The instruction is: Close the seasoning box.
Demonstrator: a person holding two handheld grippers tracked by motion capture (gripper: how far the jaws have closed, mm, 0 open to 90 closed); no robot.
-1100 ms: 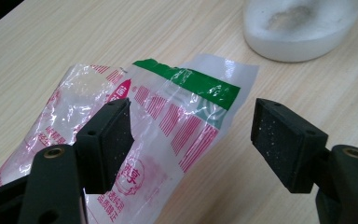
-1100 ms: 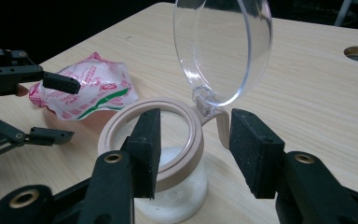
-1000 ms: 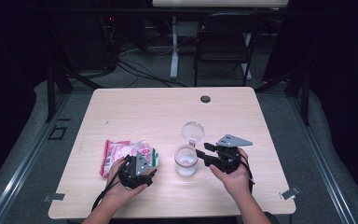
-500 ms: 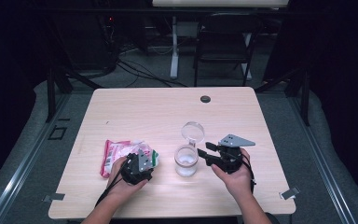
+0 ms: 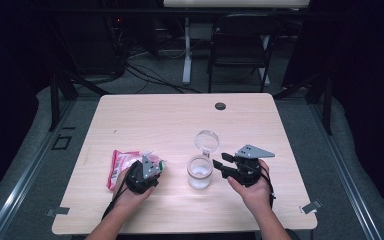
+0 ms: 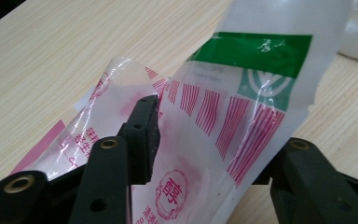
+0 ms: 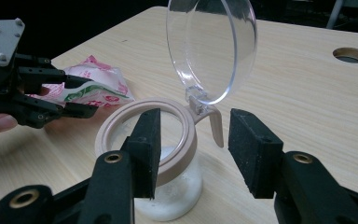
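1. On the pale wooden surface (image 5: 130,120), the clear glass jar with a tan rim and raised clear lid (image 5: 200,171) stays put.
2. Beside it, the red, white and green plastic packet (image 5: 122,164) has lifted slightly, readying a pour.
3. Left claw (image 5: 150,172) pinches the packet.
4. Right claw (image 5: 220,162) stands spread, empty, just beside the jar.

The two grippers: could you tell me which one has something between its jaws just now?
The left gripper: its jaws stand either side of the pink-and-green plastic packet. The right gripper stands open beside the jar, with nothing between its jaws.
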